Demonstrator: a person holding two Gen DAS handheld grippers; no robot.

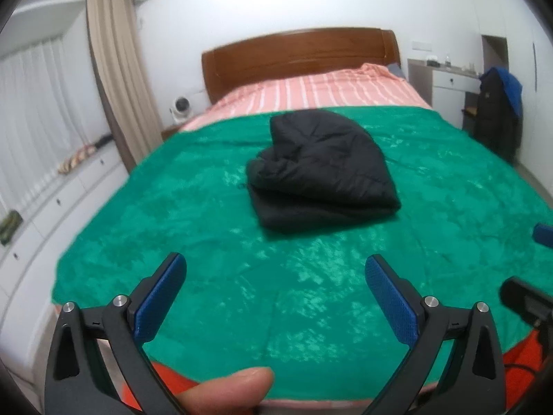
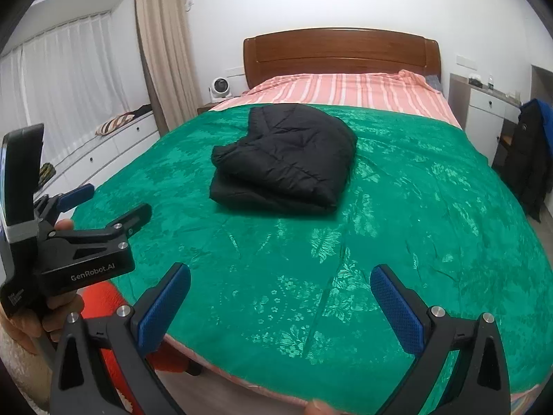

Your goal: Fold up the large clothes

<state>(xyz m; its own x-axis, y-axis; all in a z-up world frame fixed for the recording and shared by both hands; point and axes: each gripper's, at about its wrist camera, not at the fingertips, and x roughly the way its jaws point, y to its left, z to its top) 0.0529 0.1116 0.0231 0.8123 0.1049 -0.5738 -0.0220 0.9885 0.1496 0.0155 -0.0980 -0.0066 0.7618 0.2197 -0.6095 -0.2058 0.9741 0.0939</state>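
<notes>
A black puffer jacket [image 1: 321,169] lies folded into a compact bundle in the middle of the green bedspread [image 1: 207,242]; it also shows in the right wrist view [image 2: 287,159]. My left gripper [image 1: 275,266] is open and empty, held back near the foot of the bed, well short of the jacket. My right gripper [image 2: 280,276] is open and empty, also at the foot of the bed. The left gripper shows from the side in the right wrist view [image 2: 114,204], with its jaws apart.
The bed has a wooden headboard [image 2: 340,55] and a pink striped sheet [image 2: 345,86]. White drawers [image 1: 52,214] run along the left wall. A chair draped with dark and blue clothes [image 2: 532,148] stands at right by a white desk [image 2: 484,110]. A small fan [image 2: 219,88] sits at the bedside.
</notes>
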